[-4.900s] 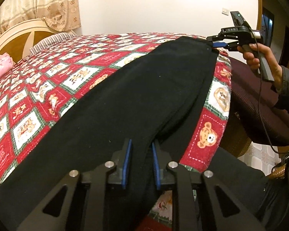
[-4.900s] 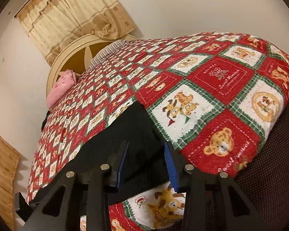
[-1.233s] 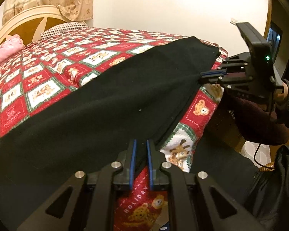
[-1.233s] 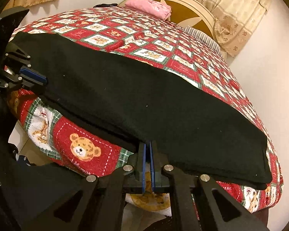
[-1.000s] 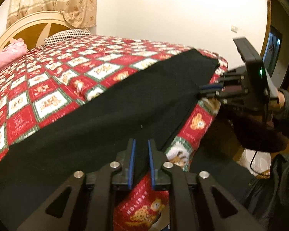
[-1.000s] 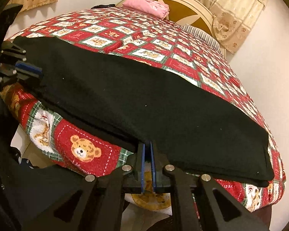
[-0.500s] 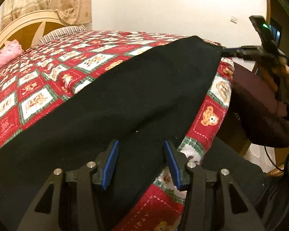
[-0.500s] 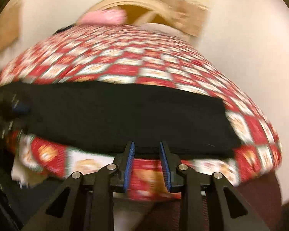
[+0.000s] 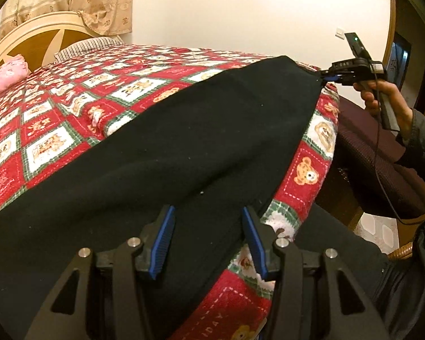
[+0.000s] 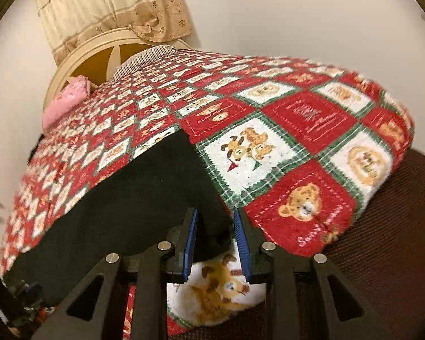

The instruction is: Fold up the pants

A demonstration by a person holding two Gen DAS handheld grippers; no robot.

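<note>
On the left, the left gripper (image 9: 208, 238) has its fingers (image 9: 163, 240) spread wide over one end of the black pants (image 9: 184, 141), holding nothing. The pants lie flat in a long strip along the near edge of the bed (image 9: 56, 119), on its red bear-print blanket (image 10: 297, 130), and look already doubled lengthwise — leg on leg, judging by the layered edge. Further right, at the other end, the right gripper (image 10: 216, 243) has its fingers (image 10: 190, 240) apart around the corner of the pants; the cloth sits between them but is not pinched. So the first fold seems done; bringing one end over the other, probably twice, is left. A pink bundle (image 10: 63, 103) lies by the headboard.
</note>
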